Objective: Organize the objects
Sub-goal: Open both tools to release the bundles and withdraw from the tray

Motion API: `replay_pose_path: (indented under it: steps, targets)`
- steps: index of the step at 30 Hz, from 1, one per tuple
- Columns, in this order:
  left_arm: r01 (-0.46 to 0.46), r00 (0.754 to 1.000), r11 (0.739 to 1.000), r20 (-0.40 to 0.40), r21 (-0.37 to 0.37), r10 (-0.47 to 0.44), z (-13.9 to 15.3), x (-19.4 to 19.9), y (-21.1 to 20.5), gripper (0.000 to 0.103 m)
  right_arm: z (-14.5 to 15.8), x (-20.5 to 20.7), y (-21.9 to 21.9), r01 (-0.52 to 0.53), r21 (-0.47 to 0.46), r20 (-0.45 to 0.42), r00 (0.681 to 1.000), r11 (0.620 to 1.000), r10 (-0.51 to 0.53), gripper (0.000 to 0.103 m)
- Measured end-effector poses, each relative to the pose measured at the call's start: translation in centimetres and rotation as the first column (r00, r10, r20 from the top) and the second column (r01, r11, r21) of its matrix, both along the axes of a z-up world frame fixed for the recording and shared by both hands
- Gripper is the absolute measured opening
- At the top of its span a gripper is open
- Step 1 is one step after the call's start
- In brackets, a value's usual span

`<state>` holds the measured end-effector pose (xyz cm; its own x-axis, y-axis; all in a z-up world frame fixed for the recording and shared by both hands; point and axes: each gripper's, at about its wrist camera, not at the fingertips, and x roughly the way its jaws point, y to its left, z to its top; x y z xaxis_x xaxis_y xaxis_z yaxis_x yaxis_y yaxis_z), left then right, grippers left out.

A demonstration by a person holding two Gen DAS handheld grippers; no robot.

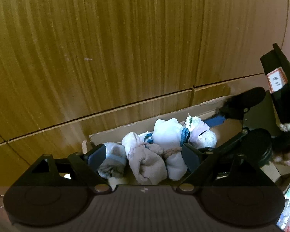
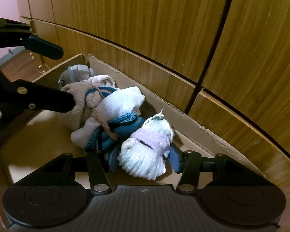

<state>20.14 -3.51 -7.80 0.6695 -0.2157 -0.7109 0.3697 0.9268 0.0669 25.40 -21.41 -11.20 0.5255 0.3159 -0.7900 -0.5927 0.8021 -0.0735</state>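
Observation:
Several rolled sock bundles lie in an open cardboard box (image 2: 164, 104), whose rim (image 1: 125, 127) also shows in the left wrist view. My left gripper (image 1: 143, 155) is open, its jaws wide around a beige bundle (image 1: 147, 164) and a white bundle (image 1: 166, 131), with a grey bundle (image 1: 114, 158) beside its left pad. My right gripper (image 2: 144, 161) is open with a fluffy white-and-lavender bundle (image 2: 145, 160) between its pads. A blue sock (image 2: 123, 123) lies against the white bundle (image 2: 118, 102). The left gripper (image 2: 64, 77) reaches in from the left, its lower finger (image 2: 63, 102) by the beige bundle (image 2: 77, 98).
A wooden cabinet (image 2: 164, 29) with doors and drawer fronts stands right behind the box and fills the left wrist view (image 1: 125, 38). A person's hand (image 1: 288, 154) holds the right gripper's handle. Wooden floor (image 2: 19, 67) shows at far left. The box floor (image 2: 38, 135) is bare at left.

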Motion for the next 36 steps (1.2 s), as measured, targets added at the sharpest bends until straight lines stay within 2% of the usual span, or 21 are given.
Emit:
replay_pose_path:
  steps: [4, 7, 12, 13, 18, 20, 26, 31, 36]
  targets:
    - [-0.005, 1.000, 1.000, 0.004, -0.003, 0.005, 1.0, -1.1, 1.1, 0.085, 0.4, -1.0, -0.4, 0.012, -0.010, 0.011, 1.000, 1.000, -0.012, 0.076]
    - [-0.015, 1.000, 1.000, 0.003, -0.011, 0.015, 0.4, -0.9, 0.7, 0.085, 1.0, -1.9, -0.7, 0.019, -0.006, 0.018, 1.000, 1.000, -0.019, 0.080]
    - [-0.022, 1.000, 1.000, 0.015, -0.012, 0.022, 1.3, -2.9, 1.4, 0.087, 2.7, -3.7, -1.2, 0.025, -0.004, 0.038, 0.999, 1.000, -0.025, 0.082]
    - [-0.023, 0.999, 1.000, 0.022, -0.012, 0.023, 1.5, -3.4, 1.5, 0.089, 3.0, -3.0, -1.4, 0.025, -0.001, 0.043, 0.999, 1.000, -0.025, 0.082]
    - [-0.040, 0.999, 0.999, 0.030, -0.024, 0.041, 1.8, -5.9, 2.5, 0.091, 5.6, -6.3, -2.2, 0.040, 0.045, 0.092, 0.995, 0.998, -0.044, 0.085]
    - [-0.052, 0.998, 0.998, 0.035, -0.024, 0.053, 1.9, -7.0, 2.9, 0.092, 5.7, -6.1, -2.3, 0.046, 0.070, 0.104, 0.993, 0.997, -0.053, 0.085]
    - [-0.068, 0.996, 0.997, 0.051, -0.038, 0.070, 2.0, -10.7, 4.0, 0.102, 6.7, -10.5, -3.7, 0.089, 0.134, 0.131, 0.986, 0.987, -0.106, 0.086]
    - [-0.088, 0.993, 0.995, 0.069, -0.052, 0.091, 1.3, -13.9, 5.4, 0.102, 7.1, -15.0, -4.2, 0.140, 0.208, 0.150, 0.973, 0.968, -0.173, 0.088]
    - [-0.074, 0.992, 0.993, 0.091, -0.091, 0.083, -0.2, -17.2, 7.4, 0.102, 6.9, -22.5, -3.4, 0.168, 0.274, 0.182, 0.958, 0.947, -0.223, 0.089]
